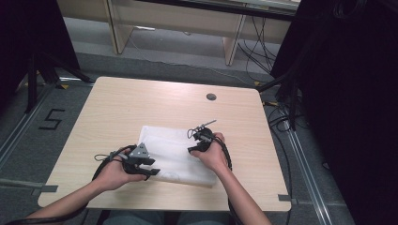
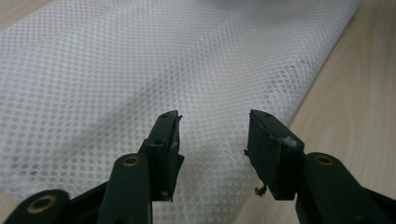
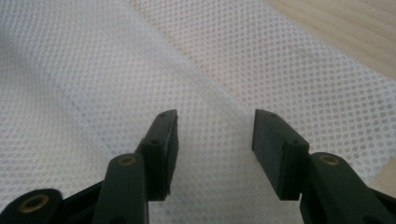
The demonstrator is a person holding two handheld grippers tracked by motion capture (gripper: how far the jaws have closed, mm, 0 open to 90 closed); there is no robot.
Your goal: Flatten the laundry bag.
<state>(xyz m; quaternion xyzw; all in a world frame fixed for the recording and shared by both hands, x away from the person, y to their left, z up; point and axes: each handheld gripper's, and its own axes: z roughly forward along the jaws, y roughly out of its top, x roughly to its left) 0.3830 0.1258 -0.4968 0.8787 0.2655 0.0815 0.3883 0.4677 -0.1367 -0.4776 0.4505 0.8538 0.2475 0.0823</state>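
— black jaws rise from the bottom of both gripper views, and on each pair we see a clear gap with nothing pinched. our left gripper (image 2: 212, 135) hangs over the white mesh cloth (image 2: 154, 70), pads spread apart, fabric below them but not clamped.

— same for our right gripper (image 3: 215, 135): jaws spread about as wide as they go, and the mesh cloth (image 3: 116, 60) shows through the gap. so we hold nothing right now.

— in the high view the mesh cloth (image 1: 173, 152) lies folded at the lower middle of the wooden table (image 1: 122, 103), with our left gripper (image 1: 149, 168) at its lower left edge and our right gripper (image 1: 195, 145) near its upper right part.

— what worries us from here? we think a fresh grab could catch only the top layer. a diagonal fold runs across the middle of the right gripper view, so one pad could slip under a single ply and drag the fold open.

— agreed. the weave is also loose; there's a bit of fluff or thread at the right pad (image 2: 266, 154) in the left gripper view, so a snag looks possible.

— and the cloth's lower right corner sits close to the table's near edge, so a sideways pull from one hand alone could skew it or slide it toward that edge.
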